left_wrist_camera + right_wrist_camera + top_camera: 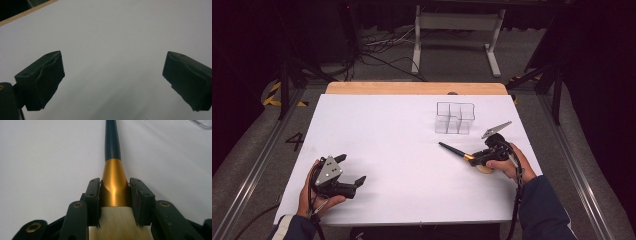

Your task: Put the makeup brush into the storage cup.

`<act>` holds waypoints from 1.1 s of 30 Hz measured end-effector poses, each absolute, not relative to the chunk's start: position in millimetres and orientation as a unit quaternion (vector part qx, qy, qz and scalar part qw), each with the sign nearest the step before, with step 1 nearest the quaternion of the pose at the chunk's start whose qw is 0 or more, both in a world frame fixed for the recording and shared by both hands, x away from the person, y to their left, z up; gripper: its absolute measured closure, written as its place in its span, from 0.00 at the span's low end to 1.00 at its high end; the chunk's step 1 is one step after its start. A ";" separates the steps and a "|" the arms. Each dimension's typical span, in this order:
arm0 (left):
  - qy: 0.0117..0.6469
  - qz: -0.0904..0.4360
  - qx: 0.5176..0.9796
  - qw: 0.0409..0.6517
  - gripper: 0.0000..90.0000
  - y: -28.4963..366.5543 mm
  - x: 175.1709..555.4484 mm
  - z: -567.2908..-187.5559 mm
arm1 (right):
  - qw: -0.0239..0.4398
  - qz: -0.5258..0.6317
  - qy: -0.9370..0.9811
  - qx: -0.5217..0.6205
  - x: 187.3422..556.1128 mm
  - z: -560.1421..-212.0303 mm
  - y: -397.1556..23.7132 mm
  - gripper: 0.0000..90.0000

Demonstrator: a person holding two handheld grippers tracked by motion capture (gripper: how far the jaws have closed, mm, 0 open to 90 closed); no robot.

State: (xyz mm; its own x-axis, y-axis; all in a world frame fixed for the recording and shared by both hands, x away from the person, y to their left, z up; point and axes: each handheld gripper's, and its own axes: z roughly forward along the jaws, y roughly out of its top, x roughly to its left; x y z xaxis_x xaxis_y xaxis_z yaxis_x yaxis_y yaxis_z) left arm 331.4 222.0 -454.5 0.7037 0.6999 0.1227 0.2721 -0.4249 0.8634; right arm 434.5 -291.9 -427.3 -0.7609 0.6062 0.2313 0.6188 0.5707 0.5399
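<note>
A makeup brush [455, 150] with a black handle, gold ferrule [114, 183] and pale bristles [117, 222] lies low over the white table at the right. My right gripper [474, 159] is shut on the ferrule, its pads [93, 195] pressed against both sides, the handle pointing away toward the table's middle. A clear plastic organiser [454, 118] with open compartments stands behind it, a short way off. My left gripper [353, 171] rests at the table's front left, held in a hand, jaws wide apart with nothing between the fingers [43, 80].
The white table top [387, 130] has a wooden strip [412, 88] along its far edge. Beyond it stand a white frame [457, 30] and loose cables [382, 50] on the floor. Dark stands flank both sides.
</note>
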 end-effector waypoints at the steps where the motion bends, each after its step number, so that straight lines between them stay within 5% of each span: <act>1: 0.300 0.242 0.809 0.444 0.05 221.9 331.3 -454.4 | 0.012 -0.313 -0.884 -0.347 434.6 -427.3 -292.1 0.70; 33: 0.221 0.306 0.837 0.396 0.10 171.9 323.5 -448.0 | 0.049 -0.415 -0.832 -0.364 430.9 -420.9 -277.7 0.70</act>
State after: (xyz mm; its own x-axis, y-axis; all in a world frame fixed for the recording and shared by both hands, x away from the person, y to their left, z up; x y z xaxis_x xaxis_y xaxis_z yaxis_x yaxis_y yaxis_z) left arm 323.5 171.9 -448.0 0.7152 0.6125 0.3366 0.1286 -0.5887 0.7980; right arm 430.9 -277.7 -420.9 -0.7299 0.5653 0.3843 0.6471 0.3903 0.6549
